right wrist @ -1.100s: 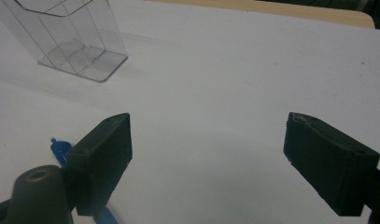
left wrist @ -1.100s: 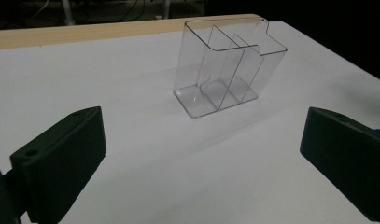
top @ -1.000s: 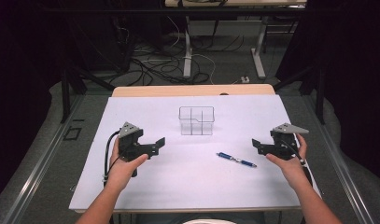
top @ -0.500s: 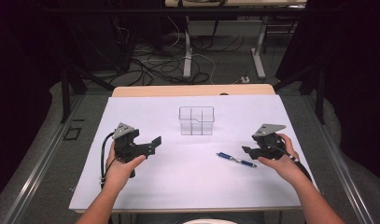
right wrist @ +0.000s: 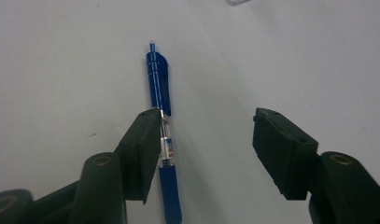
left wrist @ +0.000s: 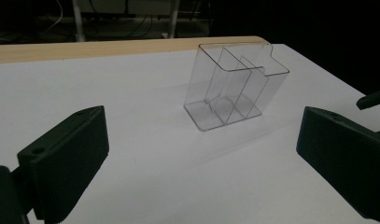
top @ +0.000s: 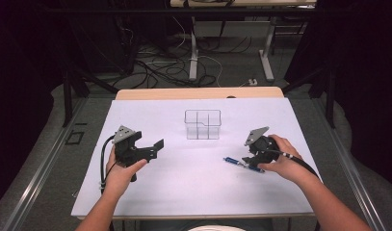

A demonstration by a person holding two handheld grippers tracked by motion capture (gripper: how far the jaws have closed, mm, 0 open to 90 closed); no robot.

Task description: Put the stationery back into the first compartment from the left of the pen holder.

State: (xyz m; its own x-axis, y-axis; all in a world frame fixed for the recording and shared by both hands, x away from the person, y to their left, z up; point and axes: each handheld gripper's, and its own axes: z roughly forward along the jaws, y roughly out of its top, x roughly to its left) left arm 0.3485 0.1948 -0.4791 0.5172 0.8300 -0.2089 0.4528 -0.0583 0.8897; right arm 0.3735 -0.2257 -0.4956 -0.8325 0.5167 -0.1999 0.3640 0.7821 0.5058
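1. Pen point(right wrist: 158, 100), blue, lies flat on the white worktop point(top: 193, 192), on the person's right side and in front of the clear divided holder point(top: 202, 124), well apart from it
2. Right gripper point(right wrist: 204, 144) is low over the pen with its jaws wide open and nothing between them; in the right gripper view one jaw is right beside the pen's barrel and the other stands well to the side, so the pen is not centred in the gap
3. To do the grasp well, I think the gripper must shift sideways until the barrel lies midway between the jaws, then go down so that both jaws reach below the barrel's middle before they close
4. Closing across the clear middle part, not the clip end, probably gives a steadier hold
5. Left gripper point(left wrist: 197, 154) is held above the worktop with open, empty jaws that face the holder
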